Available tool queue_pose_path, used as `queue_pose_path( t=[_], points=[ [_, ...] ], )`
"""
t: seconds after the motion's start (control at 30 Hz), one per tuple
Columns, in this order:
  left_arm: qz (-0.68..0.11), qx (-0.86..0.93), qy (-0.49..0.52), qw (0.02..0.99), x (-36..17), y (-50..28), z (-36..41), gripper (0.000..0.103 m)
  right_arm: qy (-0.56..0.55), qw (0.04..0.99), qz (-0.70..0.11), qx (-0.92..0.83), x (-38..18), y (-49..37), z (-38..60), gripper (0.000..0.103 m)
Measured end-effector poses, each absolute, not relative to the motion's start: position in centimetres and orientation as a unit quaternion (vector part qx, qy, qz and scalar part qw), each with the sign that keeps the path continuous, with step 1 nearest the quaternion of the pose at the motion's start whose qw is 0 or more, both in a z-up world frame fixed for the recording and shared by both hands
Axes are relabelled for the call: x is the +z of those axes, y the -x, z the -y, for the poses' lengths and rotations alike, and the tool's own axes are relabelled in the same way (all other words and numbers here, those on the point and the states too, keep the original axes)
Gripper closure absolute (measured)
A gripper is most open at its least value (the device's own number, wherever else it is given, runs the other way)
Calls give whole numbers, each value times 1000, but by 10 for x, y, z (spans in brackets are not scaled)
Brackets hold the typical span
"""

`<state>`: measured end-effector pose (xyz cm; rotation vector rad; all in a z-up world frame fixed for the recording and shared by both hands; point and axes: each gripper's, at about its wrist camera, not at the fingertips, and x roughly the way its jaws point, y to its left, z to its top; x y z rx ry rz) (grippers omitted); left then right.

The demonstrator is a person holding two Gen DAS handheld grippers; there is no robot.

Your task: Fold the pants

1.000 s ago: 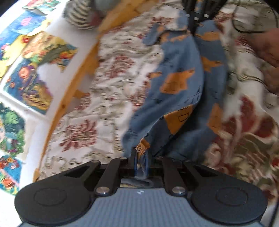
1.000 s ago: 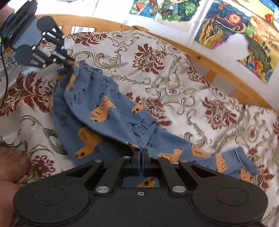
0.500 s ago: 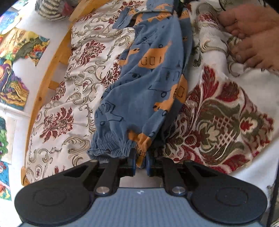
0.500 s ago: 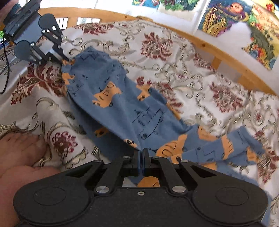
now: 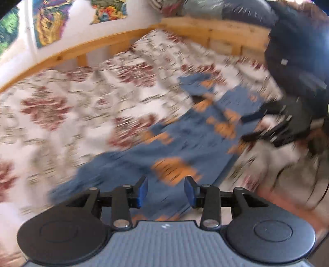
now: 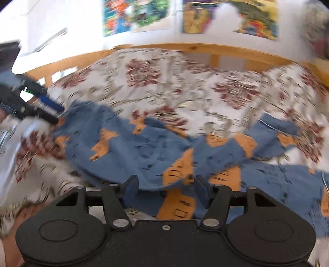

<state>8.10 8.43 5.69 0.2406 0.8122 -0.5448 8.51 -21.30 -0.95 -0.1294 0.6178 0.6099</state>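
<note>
Now both my claws stand with fingers spread and nothing between them; my left gripper point(image 5: 166, 192) hangs just above the waist end of the pants point(image 5: 185, 143), and my right gripper point(image 6: 165, 190) hovers over the cloth nearer the legs, one blue pad point(image 6: 200, 190) close beside a raised fold edge but not pinching it. Half a second ago each claw was clamped on the cloth; now both have let go, and the pants lie on the patterned bedspread point(image 5: 61, 106), doubled lengthwise as far as the blur lets me judge, with one leg end point(image 6: 273, 123) straying off toward the wooden bed rail point(image 6: 205, 49). Both views are smeared by motion, so the small creases I cannot read; the views have also swung round toward the wall with its pictures point(image 6: 257, 18).

I judge the first lengthwise fold laid down and the release just made; what comes next is a fresh hold, likely on the leg ends or the waistband, to bring one end over the other; it calls for tidying that stray leg first, and for gripping both layers together so the fold does not slide apart.
</note>
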Motion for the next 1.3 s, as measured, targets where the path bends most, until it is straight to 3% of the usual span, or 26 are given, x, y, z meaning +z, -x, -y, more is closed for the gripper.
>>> queue_pose_path(
  t=[0.17,0.33,0.43,0.67,0.73,0.8,0.87,1.03,1.07,1.1,1.17,1.3],
  points=[
    [-407,-309,-13,860,48,-140,-27,30,56,927,-297,221,-11,-92,235,23],
    [-406,-350,2,844,32,-172,22,32,49,940,-297,162,-2,-111,276,18],
    [-409,-376,-24,831,18,-166,48,39,30,937,-317,146,7,-147,306,18],
    [-419,-334,-79,841,-12,-139,84,87,-67,904,-384,176,28,-284,311,18],
    [-405,-312,-99,854,-15,-133,91,95,-74,898,-397,174,25,-319,295,23],
    [-405,-298,-94,859,-15,-133,92,98,-88,891,-416,157,20,-347,281,40],
    [-409,-291,-84,861,-16,-131,91,98,-93,884,-439,132,12,-371,270,47],
    [-414,-288,-75,860,-19,-134,89,98,-77,867,-484,86,-10,-400,252,50],
    [-416,-286,-72,860,-19,-134,89,99,-75,868,-486,73,-14,-402,251,60],
    [-417,-285,-69,860,-19,-135,89,99,-72,871,-482,62,-14,-402,251,78],
    [-416,-285,-66,861,-19,-135,86,101,-80,877,-471,57,-12,-399,256,91],
    [-410,-285,-61,864,-17,-134,83,102,-102,893,-434,61,4,-381,274,97]
  ],
)
